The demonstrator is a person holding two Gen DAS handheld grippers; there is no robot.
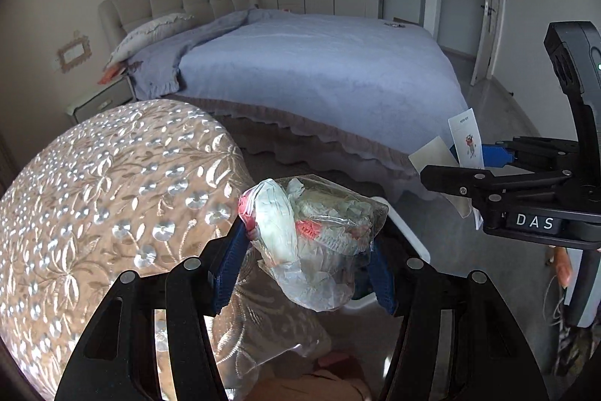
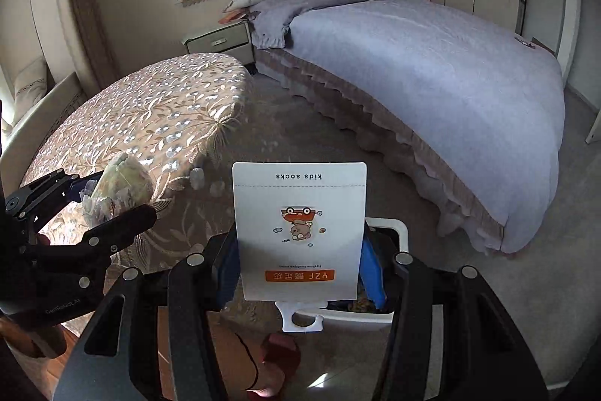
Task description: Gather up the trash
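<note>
My left gripper [image 1: 304, 250] is shut on a crumpled clear plastic bag [image 1: 315, 235] stuffed with white and pink wrappers, held above the floor beside the round table. It also shows in the right wrist view [image 2: 116, 190]. My right gripper [image 2: 300, 273] is shut on a white "kids socks" package [image 2: 300, 232], held upside down over a white trash bin [image 2: 390, 226] on the floor. In the left wrist view the right gripper [image 1: 462, 171] holds that package [image 1: 467, 141] at the right.
A round table with a floral embroidered cloth [image 2: 150, 108] stands at the left. A bed with a blue cover [image 2: 432, 62] fills the right, a nightstand [image 2: 221, 42] beside it. Red slippers [image 2: 274, 356] lie on the floor near me.
</note>
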